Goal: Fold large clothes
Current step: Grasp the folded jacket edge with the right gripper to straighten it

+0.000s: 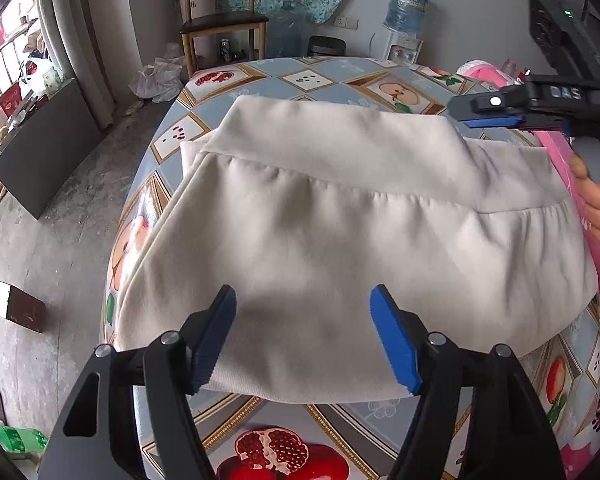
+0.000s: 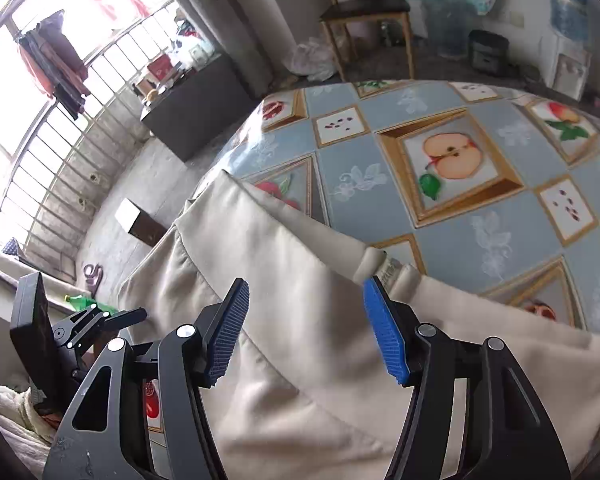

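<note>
A cream-white garment [image 1: 340, 220] lies folded on the table with the fruit-pattern cloth [image 1: 332, 76]; its ribbed hem band runs across the far side. My left gripper [image 1: 304, 336] is open above the garment's near edge, holding nothing. My right gripper [image 1: 496, 120] shows at the far right of the left wrist view, above the garment's far right corner. In the right wrist view the right gripper [image 2: 306, 328] is open over the garment [image 2: 284, 320], near the hem band, and the left gripper [image 2: 100, 320] shows at the lower left.
A wooden chair [image 1: 220, 20], a water dispenser [image 1: 406, 20] and plastic bags stand beyond the table. A dark cabinet [image 1: 44, 152] sits by the window at the left. A brown box [image 1: 16, 304] lies on the floor. Pink cloth [image 1: 560, 152] lies at the table's right.
</note>
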`<action>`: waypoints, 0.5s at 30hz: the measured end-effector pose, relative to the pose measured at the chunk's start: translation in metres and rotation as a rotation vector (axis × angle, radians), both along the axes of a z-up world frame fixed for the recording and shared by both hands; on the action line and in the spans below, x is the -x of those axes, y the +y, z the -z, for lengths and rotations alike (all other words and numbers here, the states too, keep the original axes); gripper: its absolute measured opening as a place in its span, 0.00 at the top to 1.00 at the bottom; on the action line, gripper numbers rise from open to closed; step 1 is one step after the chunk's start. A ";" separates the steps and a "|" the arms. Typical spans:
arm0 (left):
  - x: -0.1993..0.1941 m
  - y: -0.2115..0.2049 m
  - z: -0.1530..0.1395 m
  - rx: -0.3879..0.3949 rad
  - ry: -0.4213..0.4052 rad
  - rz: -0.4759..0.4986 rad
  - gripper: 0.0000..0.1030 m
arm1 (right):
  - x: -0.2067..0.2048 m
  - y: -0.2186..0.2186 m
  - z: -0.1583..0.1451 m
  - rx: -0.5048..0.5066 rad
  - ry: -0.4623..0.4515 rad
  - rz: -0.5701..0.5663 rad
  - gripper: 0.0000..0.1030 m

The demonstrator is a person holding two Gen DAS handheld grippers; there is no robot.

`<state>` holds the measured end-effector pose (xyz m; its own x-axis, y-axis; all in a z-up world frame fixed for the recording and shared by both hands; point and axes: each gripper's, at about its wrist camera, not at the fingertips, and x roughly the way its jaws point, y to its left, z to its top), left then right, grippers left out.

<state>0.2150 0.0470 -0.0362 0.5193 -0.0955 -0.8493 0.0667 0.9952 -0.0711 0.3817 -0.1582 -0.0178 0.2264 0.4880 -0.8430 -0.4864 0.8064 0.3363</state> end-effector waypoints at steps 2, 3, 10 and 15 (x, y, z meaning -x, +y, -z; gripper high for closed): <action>-0.003 0.003 -0.001 -0.004 -0.004 -0.009 0.32 | -0.005 0.012 0.008 0.047 0.033 -0.032 0.43; -0.005 0.004 -0.001 -0.001 -0.005 -0.013 0.32 | -0.006 0.018 0.011 0.091 0.034 -0.037 0.44; -0.012 0.006 -0.010 -0.012 -0.048 -0.011 0.32 | 0.015 0.044 -0.012 0.274 -0.137 -0.082 0.95; -0.027 0.001 -0.009 -0.053 -0.064 -0.014 0.32 | 0.002 0.059 0.002 0.356 -0.199 -0.059 0.95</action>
